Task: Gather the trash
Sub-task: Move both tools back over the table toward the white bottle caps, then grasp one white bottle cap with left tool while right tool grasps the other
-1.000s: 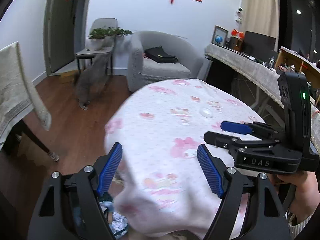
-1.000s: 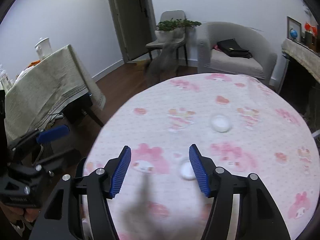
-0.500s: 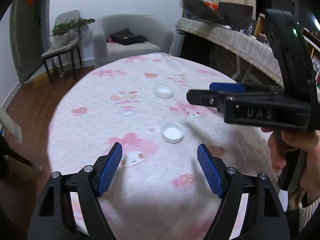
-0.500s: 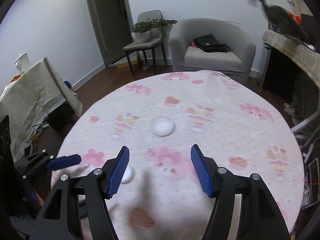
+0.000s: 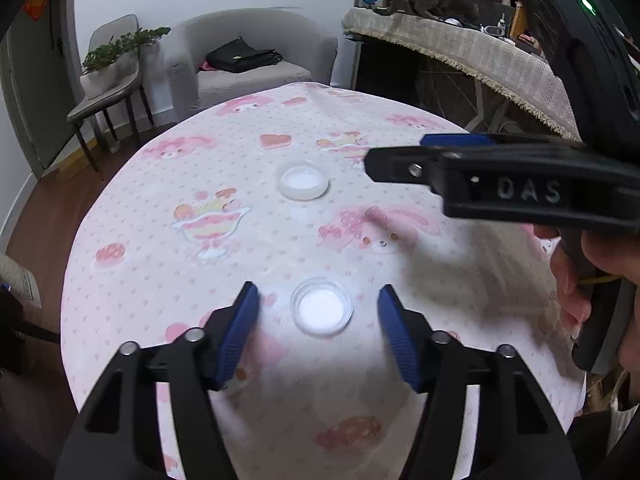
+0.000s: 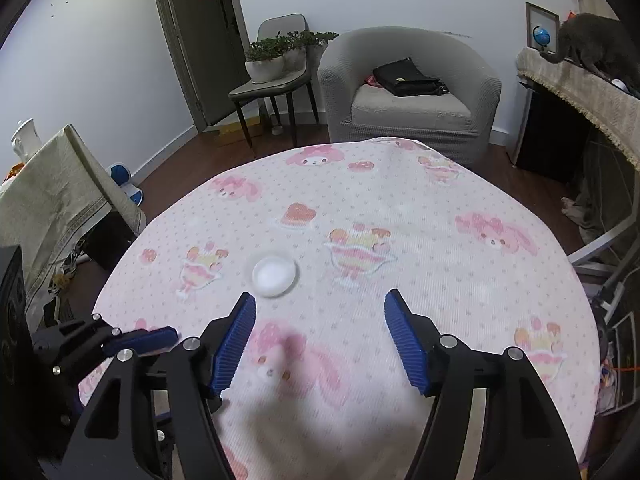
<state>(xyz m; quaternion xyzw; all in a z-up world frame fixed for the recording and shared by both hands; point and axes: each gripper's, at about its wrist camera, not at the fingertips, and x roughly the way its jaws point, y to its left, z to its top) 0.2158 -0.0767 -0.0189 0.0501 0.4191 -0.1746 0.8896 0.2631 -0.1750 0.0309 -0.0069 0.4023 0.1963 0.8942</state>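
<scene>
Two small clear cups on the round table, both with something white inside. Near cup sits toward the table's front edge, far cup closer to the middle, well apart from each other.

Handling, my guess: thin disposable plastic, very light, shallow. Walls will flex or crack if squeezed hard, and the smooth rim could slip out of the ribbed pads. Can't tell if the white stuff is loose or set, so keep it level. Best hold is across the rim, one pad on each side wall, low and gentle. The cloth is soft, so the cup may skid when nudged.

Left gripper is angled steeply down over the near cup. Jaws are closing, with the cup between them but clear gaps on both sides; pads are not touching it yet.

Right gripper is also pitched down, jaws spread, nothing between them. The far cup lies just ahead of its left fingertip, off the centreline, so it needs a sideways shift before any grab. In the left view its body cuts across from the right side, a hand wrapped round the grip.

Grey cat up on the side counter; not in the way.
</scene>
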